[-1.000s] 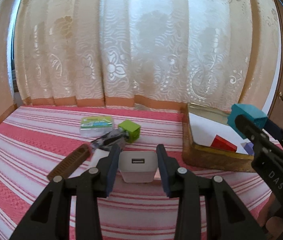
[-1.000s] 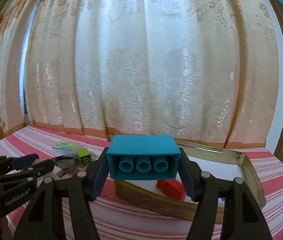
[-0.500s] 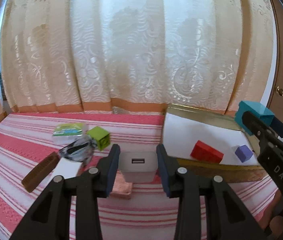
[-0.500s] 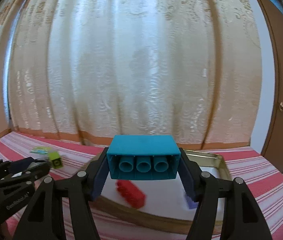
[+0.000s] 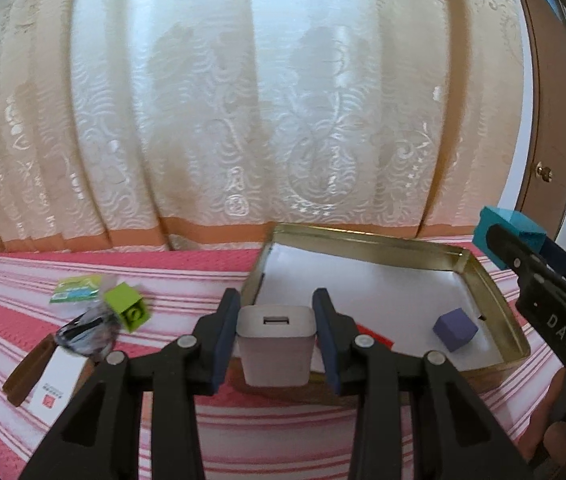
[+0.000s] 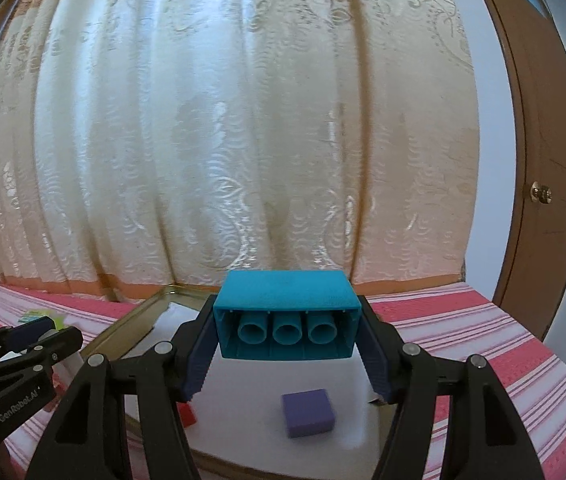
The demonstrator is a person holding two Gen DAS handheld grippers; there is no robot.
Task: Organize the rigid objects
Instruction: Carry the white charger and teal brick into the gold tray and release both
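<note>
My left gripper [image 5: 277, 340] is shut on a white USB charger [image 5: 275, 344] and holds it above the near left corner of the gold metal tray [image 5: 495, 292]. My right gripper [image 6: 287, 340] is shut on a teal building block [image 6: 287, 314], hollow side toward the camera, held above the tray [image 6: 123, 336]. It also shows at the right of the left wrist view [image 5: 509, 236]. A purple cube [image 5: 455, 329] and a red block [image 5: 375, 336] lie in the tray; the cube [image 6: 309, 413] sits under my right gripper.
On the red striped cloth [image 5: 203, 276] left of the tray lie a green cube [image 5: 127, 307], a green packet [image 5: 77, 288], a dark shiny wrapped item [image 5: 85, 330], a brown comb [image 5: 29, 372] and a white card [image 5: 57, 388]. A curtain hangs behind; a brown door [image 6: 543, 160] stands right.
Both grippers moved right with their loads. The charger now hangs over the tray's near left corner, and the teal block sits over the tray's middle above the purple cube.
</note>
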